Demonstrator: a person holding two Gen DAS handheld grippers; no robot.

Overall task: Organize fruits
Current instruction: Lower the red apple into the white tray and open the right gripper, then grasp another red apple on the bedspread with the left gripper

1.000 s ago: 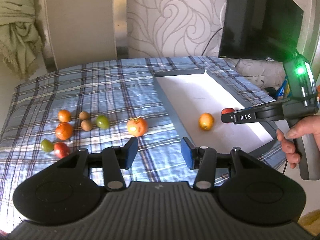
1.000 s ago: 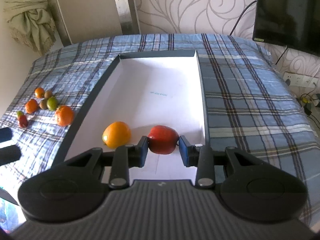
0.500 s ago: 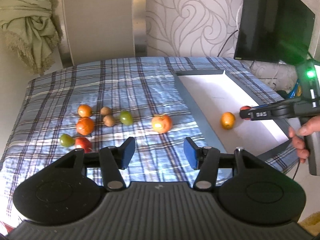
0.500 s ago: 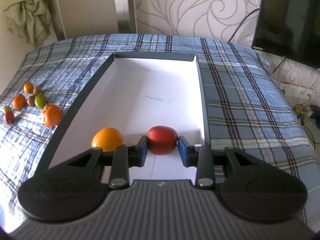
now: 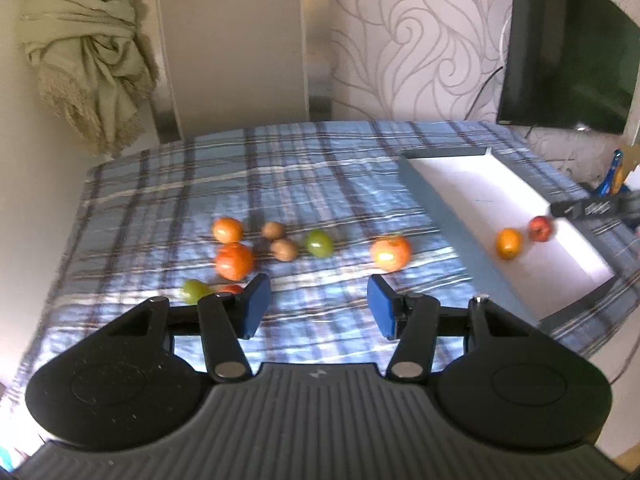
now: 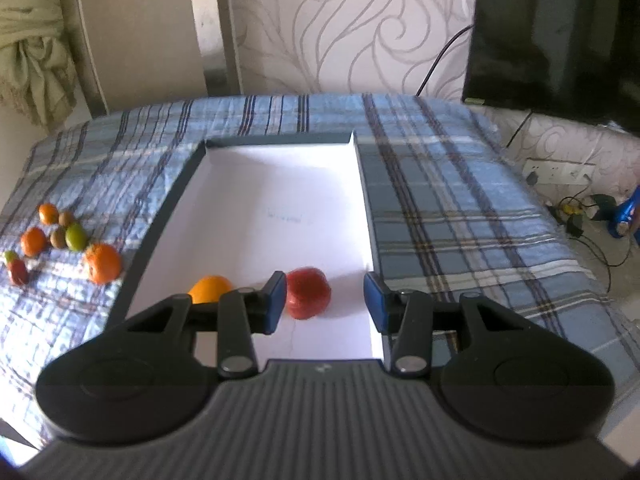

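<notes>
**Red fruit loose in tray, both claws apart**

We take the tray [image 6: 372, 216] as landmark. We see the right claw [image 6: 325, 303] over the tray's near end, jaws apart, gripping nothing. The red fruit [image 6: 308, 293] sits on the tray floor between the pads, close to the left pad; contact unclear. An orange fruit [image 6: 210, 288] lies in the tray just left of the red one, partly hidden behind the left finger.

Our left claw [image 5: 319, 307] hangs over the plaid cloth [image 5: 320, 168] left of the tray, jaws apart, empty. Beyond it, left of the tray, loose fruits: a large orange one [image 5: 390, 253] nearest the tray, then a green one [image 5: 319, 243], two brown ones [image 5: 283, 249], two more orange ones [image 5: 234, 261], and a green and a red one partly behind the left finger.
</notes>
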